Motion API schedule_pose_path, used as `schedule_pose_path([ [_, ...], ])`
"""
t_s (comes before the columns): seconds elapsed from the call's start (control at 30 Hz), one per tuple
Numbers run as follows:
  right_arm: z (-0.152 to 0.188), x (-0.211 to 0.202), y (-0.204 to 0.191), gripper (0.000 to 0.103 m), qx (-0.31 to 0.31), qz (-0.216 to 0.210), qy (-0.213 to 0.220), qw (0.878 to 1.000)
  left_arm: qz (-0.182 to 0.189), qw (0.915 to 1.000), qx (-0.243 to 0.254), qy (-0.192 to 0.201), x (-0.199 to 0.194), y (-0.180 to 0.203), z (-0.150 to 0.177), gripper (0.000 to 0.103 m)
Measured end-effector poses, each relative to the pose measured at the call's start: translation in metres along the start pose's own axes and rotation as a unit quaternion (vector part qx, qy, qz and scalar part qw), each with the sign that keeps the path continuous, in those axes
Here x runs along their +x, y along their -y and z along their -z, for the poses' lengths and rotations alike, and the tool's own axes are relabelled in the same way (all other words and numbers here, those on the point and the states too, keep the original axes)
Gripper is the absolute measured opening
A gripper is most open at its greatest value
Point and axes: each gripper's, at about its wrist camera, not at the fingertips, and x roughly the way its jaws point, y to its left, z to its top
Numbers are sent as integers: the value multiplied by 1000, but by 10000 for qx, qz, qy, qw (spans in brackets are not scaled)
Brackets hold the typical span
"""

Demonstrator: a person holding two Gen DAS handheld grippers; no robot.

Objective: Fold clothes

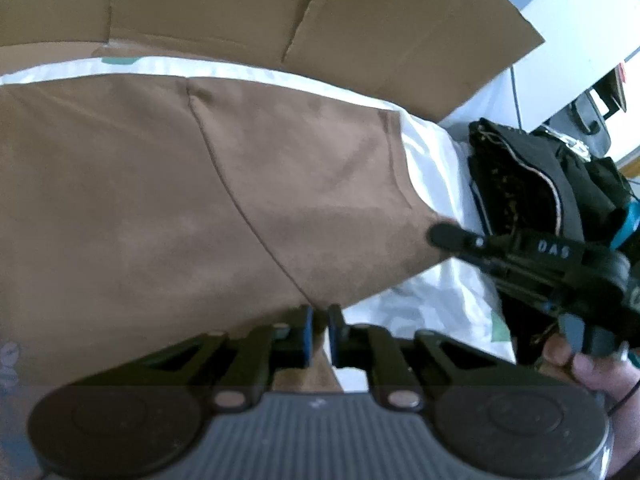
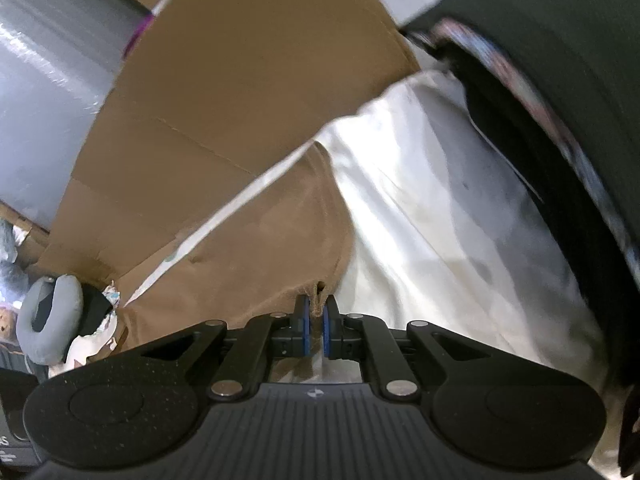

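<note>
Our brown garment (image 1: 168,208), spread flat on the white sheet (image 1: 432,168), near edge pinched up.

We see a large flattened brown cardboard sheet (image 1: 248,12) behind a rumpled white bedsheet (image 2: 432,216), a grey U-shaped neck pillow (image 2: 52,320) at left, and grey plastic-wrapped bundle (image 2: 52,92) beyond.

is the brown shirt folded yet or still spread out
Spread out: the brown shirt lies flat on the white sheet, each gripper pinching an edge.
</note>
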Motion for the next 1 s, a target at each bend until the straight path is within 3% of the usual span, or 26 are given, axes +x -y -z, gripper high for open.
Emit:
schedule_pose_path([
  [0.33, -7, -6, -22, 5, -193, -222, 91, 9995, -148, 9998, -120, -89, 1, -2, 7, 2],
  [0.67, -7, -8, -50, 5, -365, -831, -119, 9958, -56, 9995, -299, 49, 9, -7, 16, 2],
  [1.0, 4, -6, -84, 5, -709, -1264, -448, 9884, 155, 9939, -1065, 255, 12, -29, 31, 1],
])
